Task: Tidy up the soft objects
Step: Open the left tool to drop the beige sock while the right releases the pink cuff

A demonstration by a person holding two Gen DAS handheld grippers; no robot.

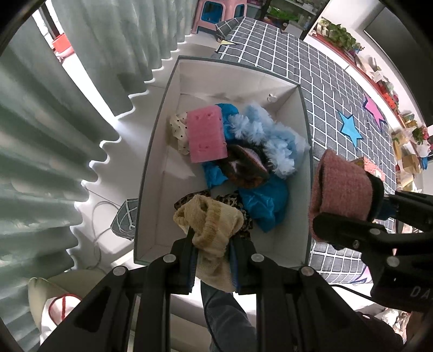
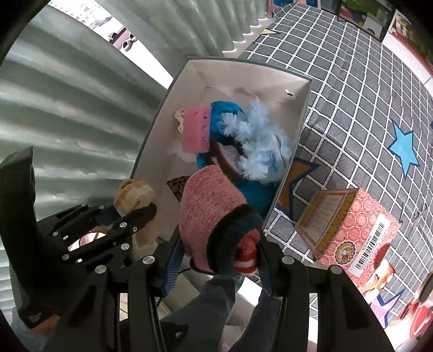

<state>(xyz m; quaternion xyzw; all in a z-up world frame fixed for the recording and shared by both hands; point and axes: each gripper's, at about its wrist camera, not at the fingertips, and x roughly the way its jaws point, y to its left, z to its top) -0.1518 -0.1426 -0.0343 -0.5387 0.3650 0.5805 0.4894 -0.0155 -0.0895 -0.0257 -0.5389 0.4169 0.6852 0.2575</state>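
Note:
My left gripper (image 1: 212,242) is shut on a cream knitted sock (image 1: 213,224) and holds it over the near end of a white open box (image 1: 151,173). The same sock (image 2: 134,196) shows at the left of the right wrist view. My right gripper (image 2: 216,260) is shut on a pink knitted item with a dark cuff (image 2: 208,214), hanging above the box's near right side (image 2: 293,151). In the left wrist view that pink item (image 1: 341,189) hangs beside the box's right wall. Inside the box lie a pink sponge (image 1: 207,135), fluffy light-blue fabric (image 1: 270,135), blue cloth (image 1: 263,203), a dark slipper (image 1: 243,168) and leopard-print fabric (image 1: 230,200).
The box stands on a grey checked bed cover with stars (image 1: 338,89). A pink patterned carton (image 2: 351,224) lies on the cover right of the box. Pale green curtains (image 1: 40,135) hang to the left. A pink stool (image 1: 216,13) stands far back. A trouser leg (image 1: 230,319) is below.

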